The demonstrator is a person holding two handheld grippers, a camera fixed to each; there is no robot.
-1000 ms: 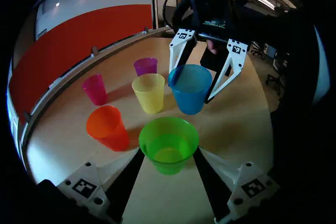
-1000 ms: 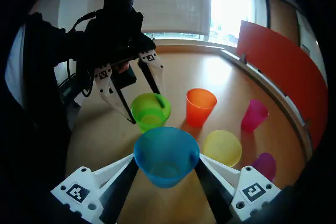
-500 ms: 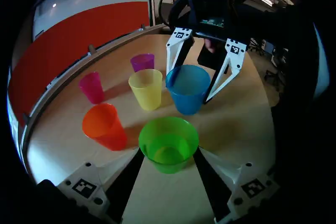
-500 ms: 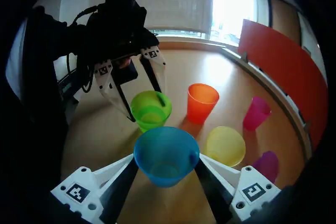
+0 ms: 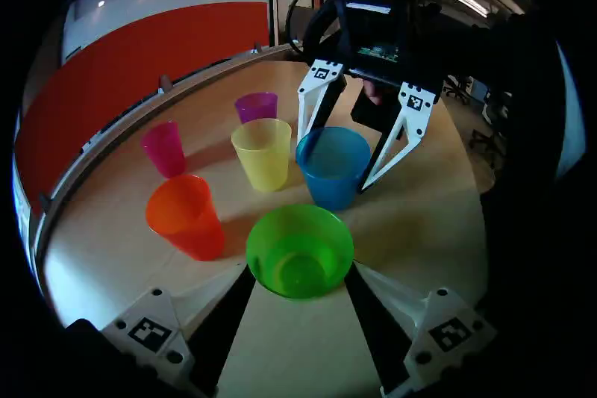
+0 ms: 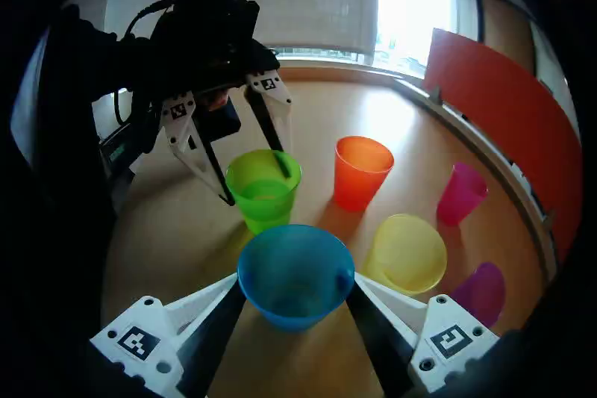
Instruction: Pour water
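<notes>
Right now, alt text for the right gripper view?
The right gripper holds a blue cup between its fingers over a wooden table; facing it, the left gripper holds a green cup. An orange cup, yellow cup, pink cup and purple cup stand on the right.

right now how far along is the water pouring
Done: the left tongs grip the green cup and the right tongs grip the blue cup. In hand: both cups are held upright, near each other. Left: no tilt or stream shows, so the pour itself. I can't tell whether either cup holds water.
</notes>
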